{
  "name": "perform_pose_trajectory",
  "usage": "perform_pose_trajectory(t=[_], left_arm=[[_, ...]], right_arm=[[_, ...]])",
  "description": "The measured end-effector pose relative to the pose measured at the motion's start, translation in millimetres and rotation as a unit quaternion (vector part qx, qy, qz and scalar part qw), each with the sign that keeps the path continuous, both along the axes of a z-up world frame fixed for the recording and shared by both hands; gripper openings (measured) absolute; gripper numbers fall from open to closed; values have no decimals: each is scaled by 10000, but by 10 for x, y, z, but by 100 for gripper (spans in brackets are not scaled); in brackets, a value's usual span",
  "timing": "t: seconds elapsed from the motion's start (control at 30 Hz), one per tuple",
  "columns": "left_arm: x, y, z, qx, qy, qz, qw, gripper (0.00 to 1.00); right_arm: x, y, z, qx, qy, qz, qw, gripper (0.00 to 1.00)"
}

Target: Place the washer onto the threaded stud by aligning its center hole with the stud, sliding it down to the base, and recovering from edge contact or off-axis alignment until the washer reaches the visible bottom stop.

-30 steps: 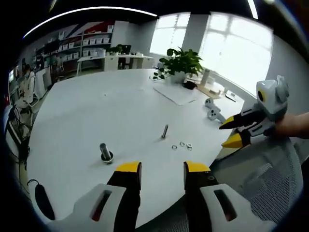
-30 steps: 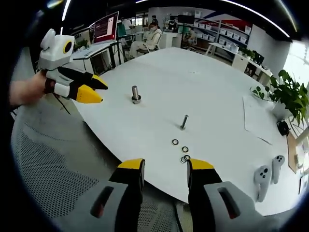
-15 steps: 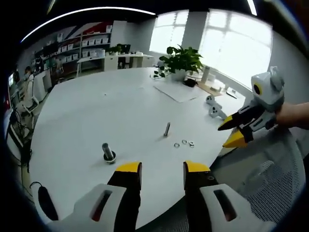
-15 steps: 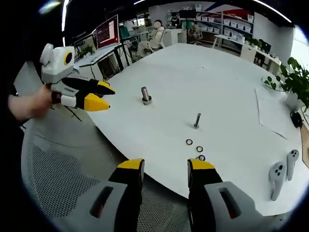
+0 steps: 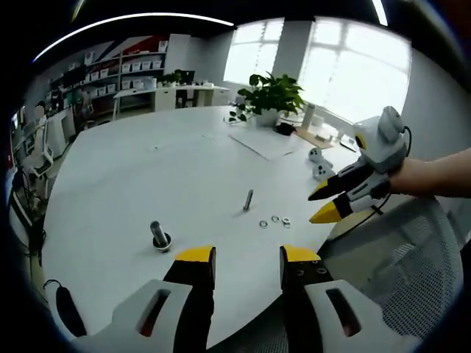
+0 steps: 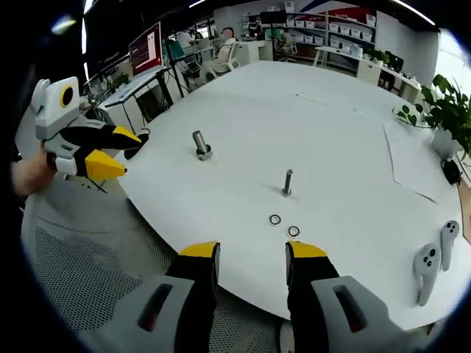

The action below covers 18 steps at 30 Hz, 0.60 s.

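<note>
the white desk (image 6: 346,147) lies ahead of both sets of jaws. the left gripper (image 5: 246,265) and right gripper (image 6: 250,261) both stand parted and hold nothing. a thick bolt (image 6: 200,143) stands up ahead and left of the right jaws. the threaded stud (image 6: 288,182) stands upright straight ahead of the right jaws. the washers (image 6: 275,220) lie flat between the stud and those jaws, near the desk edge. judged light, rigid, thin and slippery; a pinch across the outer rim, after tipping one edge up, looks soundest.
</note>
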<state>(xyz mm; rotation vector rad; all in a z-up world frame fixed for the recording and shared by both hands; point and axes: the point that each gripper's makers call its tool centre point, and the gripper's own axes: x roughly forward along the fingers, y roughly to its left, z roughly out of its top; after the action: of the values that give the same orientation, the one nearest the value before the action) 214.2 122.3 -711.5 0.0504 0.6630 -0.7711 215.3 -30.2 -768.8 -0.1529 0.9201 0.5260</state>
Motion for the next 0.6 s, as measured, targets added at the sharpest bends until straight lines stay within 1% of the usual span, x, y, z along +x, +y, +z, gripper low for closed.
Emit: perform_pose_trajectory(t=[0.07,0.13,0.17,0.23,0.3,0.37,0.4,0.43,0.47,0.5,0.53,0.6], left_arm=[[3,-3,6,-7,-4,-12,10000,33],[12,-2,21,-15,-29,-18,10000,32],[19,-9,57,-34,-94,-35,9999,32],[13,-23,73,-73,-113,-57,9999,32],[-8,-24,48,-34,-87,-82,9999,32],[-11,-24,49,6,-125,-102,9999,32],[-5,-26,58,4,-147,-104,9998,32],[-1,-25,66,-6,-155,-94,9998,31],[2,-24,68,-13,-154,-83,9998,31],[-2,-24,58,-20,-132,-85,9999,31],[-10,-24,46,-10,-106,-92,9999,31],[-20,-31,31,8,-74,-116,9999,31]], right_arm=[[22,31,-45,-11,-3,83,10000,36],[50,28,-107,-128,7,136,9998,36],[67,13,-153,-251,15,176,9995,36],[96,23,-205,-267,41,161,9995,36],[95,4,-273,-266,128,79,9995,36],[93,-34,-347,-271,173,-51,9995,36],[64,-31,-406,-164,237,-178,9994,36],[12,-17,-468,-109,418,-219,9988,36],[-64,-36,-546,-243,666,-157,9974,36],[-67,-58,-573,-439,643,-10,9970,36],[-50,-80,-595,-730,535,252,9956,36],[-37,-117,-619,-1094,490,538,9913,35]])
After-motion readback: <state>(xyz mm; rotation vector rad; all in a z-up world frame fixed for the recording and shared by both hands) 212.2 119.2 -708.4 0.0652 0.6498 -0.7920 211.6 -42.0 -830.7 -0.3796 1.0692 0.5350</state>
